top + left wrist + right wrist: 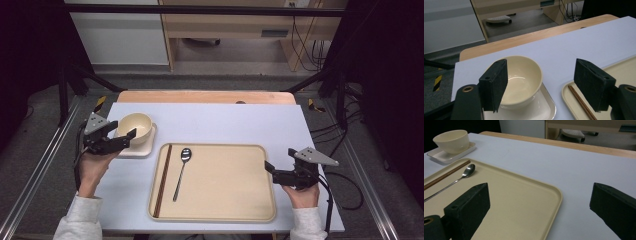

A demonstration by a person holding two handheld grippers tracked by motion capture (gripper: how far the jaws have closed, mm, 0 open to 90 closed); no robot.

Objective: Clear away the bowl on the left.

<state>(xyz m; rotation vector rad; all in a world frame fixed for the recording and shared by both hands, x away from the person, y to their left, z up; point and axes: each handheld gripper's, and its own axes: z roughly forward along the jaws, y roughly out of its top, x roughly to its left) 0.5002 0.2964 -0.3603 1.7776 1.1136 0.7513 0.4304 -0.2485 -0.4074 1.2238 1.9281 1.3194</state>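
The left gripper (124, 134), jaws spread wide, is closing on the cream bowl (135, 126) — an approach, with nothing gripped yet. The bowl sits on a small white dish (145, 149) just left of the big tray (225, 165). Next, I judge, one jaw must clear the rim. The right gripper (268, 167) waits spread at the tray's right edge; beyond lies open table (225, 122).
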